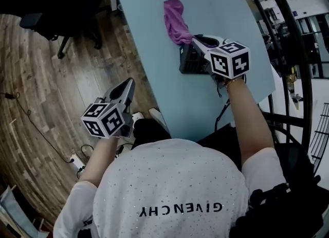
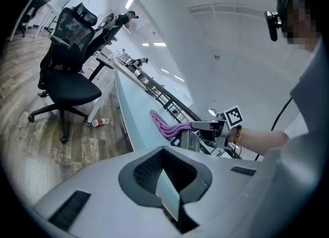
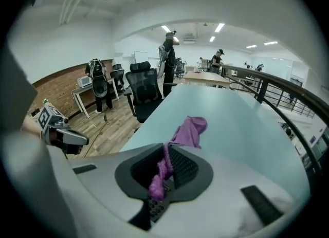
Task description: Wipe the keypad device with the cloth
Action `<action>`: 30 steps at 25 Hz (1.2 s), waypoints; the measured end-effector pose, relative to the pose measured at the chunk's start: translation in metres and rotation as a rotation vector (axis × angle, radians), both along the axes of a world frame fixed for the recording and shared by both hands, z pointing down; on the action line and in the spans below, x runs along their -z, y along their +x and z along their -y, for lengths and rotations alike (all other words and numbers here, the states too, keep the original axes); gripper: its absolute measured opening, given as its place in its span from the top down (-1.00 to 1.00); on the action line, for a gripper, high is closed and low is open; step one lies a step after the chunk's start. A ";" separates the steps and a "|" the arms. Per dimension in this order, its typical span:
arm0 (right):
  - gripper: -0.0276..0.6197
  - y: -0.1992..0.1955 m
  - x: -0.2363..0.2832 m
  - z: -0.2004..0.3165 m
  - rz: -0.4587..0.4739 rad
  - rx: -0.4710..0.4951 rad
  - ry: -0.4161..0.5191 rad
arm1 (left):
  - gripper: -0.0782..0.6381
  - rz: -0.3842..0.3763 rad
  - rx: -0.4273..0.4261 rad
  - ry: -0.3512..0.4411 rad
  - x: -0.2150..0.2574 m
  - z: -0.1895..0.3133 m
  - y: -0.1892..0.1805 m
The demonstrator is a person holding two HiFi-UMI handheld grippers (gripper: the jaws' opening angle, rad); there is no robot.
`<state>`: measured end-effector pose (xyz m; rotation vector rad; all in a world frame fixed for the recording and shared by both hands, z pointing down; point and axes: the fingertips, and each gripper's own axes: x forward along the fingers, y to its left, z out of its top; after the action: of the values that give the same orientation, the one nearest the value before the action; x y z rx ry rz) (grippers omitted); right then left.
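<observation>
Cloth (image 3: 190,131), purple, was pinched between the jaws of my right gripper (image 3: 159,180). One end was bunched at the tips and the rest trailed away across the pale blue table (image 1: 149,36) toward its far side. The keypad device (image 1: 188,61) sat right under that gripper, on the near right part of the table, with a few of its keys showing just below the jaws in the right gripper view. My left gripper (image 1: 129,83) hung off the table's left side over the wooden floor (image 1: 51,88), jaws pressed together on nothing.

To wipe well, I judged I needed more fabric under the tips. Only a thin twist lay at the keys, so bare jaw could have scraped them. Low, light strokes along the key rows seemed right. The device looked small enough to slide, so I would have pushed toward the far side of the table, or brought the idle left gripper up to steady it. The loose tail could have snagged on the device's corner.

A dark cable (image 1: 221,113) hung by the table's near edge, and I could not tell what it belonged to. Off to the left stood an office chair (image 2: 69,72), with a bottle (image 2: 101,122) lying on the floor beside it and a power strip (image 1: 77,162) nearer me. A black railing (image 1: 288,36) ran along the right. None of these stood in the way of the wipe.
</observation>
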<state>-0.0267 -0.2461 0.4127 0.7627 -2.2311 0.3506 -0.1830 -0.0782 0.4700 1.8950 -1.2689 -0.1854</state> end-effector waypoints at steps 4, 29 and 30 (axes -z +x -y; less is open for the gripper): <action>0.82 0.002 -0.007 -0.001 -0.015 -0.040 -0.012 | 0.78 -0.008 -0.037 -0.007 -0.005 -0.001 0.006; 0.82 0.066 -0.012 0.012 -0.202 -0.164 0.072 | 0.78 -0.009 -0.070 0.003 -0.010 0.017 0.013; 0.82 0.069 -0.012 0.013 -0.205 -0.170 0.075 | 0.78 -0.007 -0.071 0.000 -0.011 0.018 0.012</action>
<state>0.0421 -0.2587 0.4246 0.9869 -2.0018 0.2582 -0.1707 -0.0957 0.4807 1.9343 -1.1949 -0.1551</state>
